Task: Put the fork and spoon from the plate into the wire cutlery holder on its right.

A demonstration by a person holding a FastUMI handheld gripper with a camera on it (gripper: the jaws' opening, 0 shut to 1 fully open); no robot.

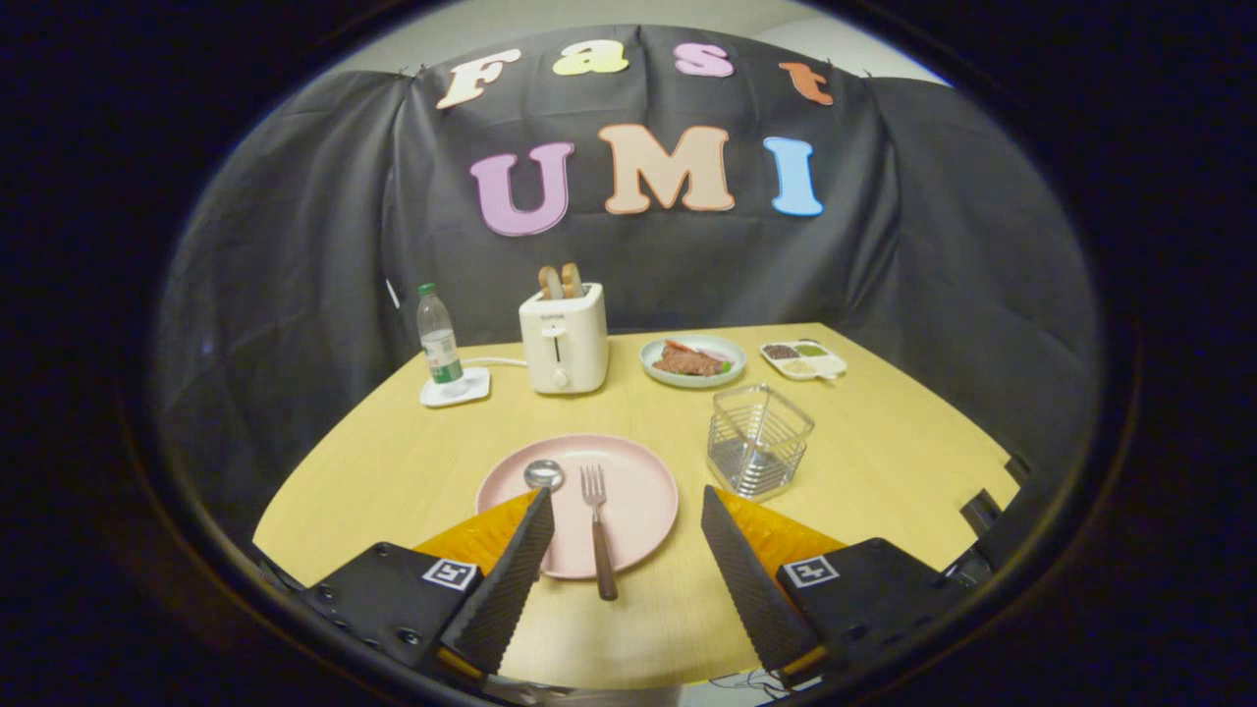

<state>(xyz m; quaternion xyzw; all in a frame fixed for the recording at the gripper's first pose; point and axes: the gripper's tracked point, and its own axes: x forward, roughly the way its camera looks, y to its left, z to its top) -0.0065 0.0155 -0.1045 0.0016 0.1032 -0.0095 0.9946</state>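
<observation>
Gripper [627,511] hangs wide open low in the frame, gripping nothing, and the flat fork [595,525] looks likely to skid off the slick pink plate [643,481] when pinched.

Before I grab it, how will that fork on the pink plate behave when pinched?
The fork looks rigid and thin, so likely slippery. Its handle overhangs the plate rim, so it may pivot. The open gripper straddles it.
</observation>
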